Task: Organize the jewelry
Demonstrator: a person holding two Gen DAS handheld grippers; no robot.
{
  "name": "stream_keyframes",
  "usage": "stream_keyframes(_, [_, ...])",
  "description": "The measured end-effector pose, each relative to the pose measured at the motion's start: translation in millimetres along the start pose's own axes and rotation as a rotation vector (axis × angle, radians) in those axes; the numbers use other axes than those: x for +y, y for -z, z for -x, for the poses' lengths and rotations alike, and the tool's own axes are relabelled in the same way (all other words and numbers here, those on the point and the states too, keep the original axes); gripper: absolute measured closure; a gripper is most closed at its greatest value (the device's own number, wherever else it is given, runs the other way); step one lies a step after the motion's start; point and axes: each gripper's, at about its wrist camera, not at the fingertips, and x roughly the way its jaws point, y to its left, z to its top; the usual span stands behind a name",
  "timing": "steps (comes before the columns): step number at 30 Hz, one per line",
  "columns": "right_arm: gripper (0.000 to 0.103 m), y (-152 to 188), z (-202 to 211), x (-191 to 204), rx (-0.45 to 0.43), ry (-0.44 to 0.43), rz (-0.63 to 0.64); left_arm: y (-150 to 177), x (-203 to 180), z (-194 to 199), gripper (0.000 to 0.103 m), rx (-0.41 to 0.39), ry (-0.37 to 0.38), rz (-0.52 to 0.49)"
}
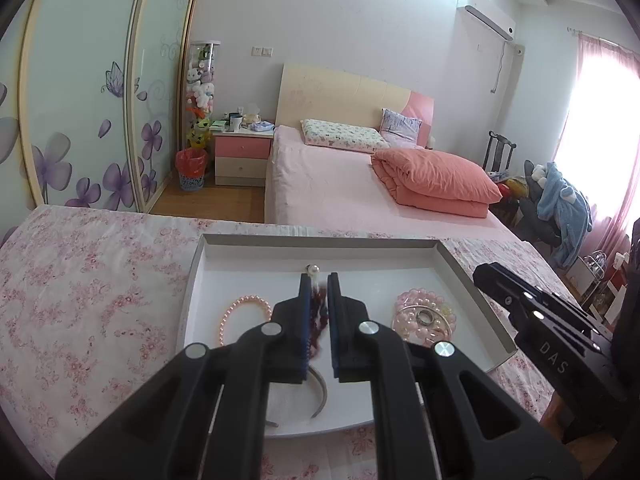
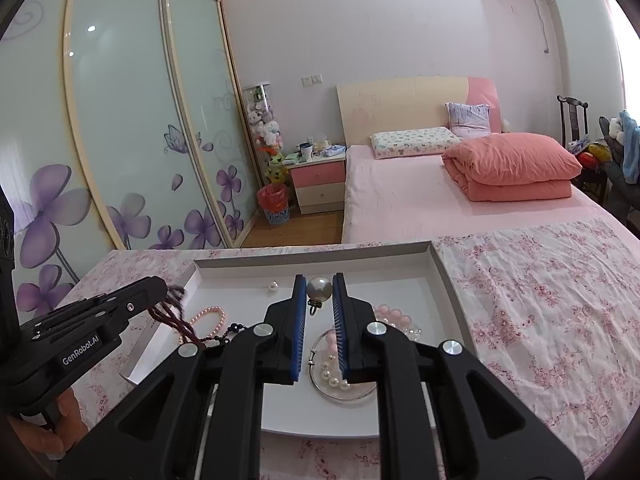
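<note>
Jewelry is seen in both views in a shallow white tray (image 1: 192, 280) set on a pink floral cloth (image 1: 80, 300).

From the left wrist view, the left gripper (image 1: 318, 280) is closed narrowly on a dark red braided cord (image 1: 320, 312), which hangs between its blue pads over the middle of the tray. A small pearl piece (image 1: 312, 269) lies just beyond the fingertips. A pink pearl bracelet (image 1: 240, 312) is seen to the left, a pink bead cluster with a ring (image 1: 424, 316) to the right, and a thin metal bangle (image 1: 320, 396) near the front edge. The right gripper (image 1: 484, 276) is seen at the far right, above the tray's rim.

From the right wrist view, the right gripper (image 2: 319, 280) is clamped on a large pearl pendant (image 2: 319, 289), with its small ring dangling below. A loose pearl (image 2: 273, 287) lies to the left, and a bangle with pearls (image 2: 336, 376) lies beneath the fingers. The left gripper (image 2: 166, 286) is seen at the left, with the cord (image 2: 176, 320) trailing from its tip down into the tray.
</note>
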Motion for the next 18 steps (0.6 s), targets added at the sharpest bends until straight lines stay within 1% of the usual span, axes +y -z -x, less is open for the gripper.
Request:
stream_keyframes(7, [0.089, 5.0, -10.1, 4.1, 0.032, -0.004, 0.015, 2.1, 1.3, -5.9, 0.093, 0.011, -0.023, -0.004])
stream_keyframes(8, [0.089, 6.5, -11.9, 5.0, 0.041, -0.004, 0.019, 2.5, 2.0, -6.6, 0.089, 0.013, -0.028, -0.003])
stream_keyframes(9, [0.088, 8.0, -12.7, 5.8, 0.047, 0.003, 0.021, 3.2, 3.1, -7.7, 0.082, 0.016, -0.029, -0.001])
stream_keyframes(10, [0.085, 9.6, -12.5, 6.3, 0.047, 0.007, 0.023, 3.6, 4.6, -8.0, 0.078, 0.017, -0.035, 0.004])
stream_keyframes(11, [0.074, 10.2, -12.7, 6.8, 0.052, 0.003, 0.027, 3.7, 5.9, -7.4, 0.074, 0.015, -0.038, 0.007])
stream_keyframes(12, [0.065, 10.7, -12.6, 8.4, 0.052, 0.003, 0.028, 3.5, 6.8, -6.9, 0.073, 0.015, -0.039, 0.010])
stream_keyframes(18, [0.064, 10.4, -5.5, 8.5, 0.038, 0.011, 0.033, 2.8, 11.5, -2.4, 0.070, 0.014, -0.050, 0.023])
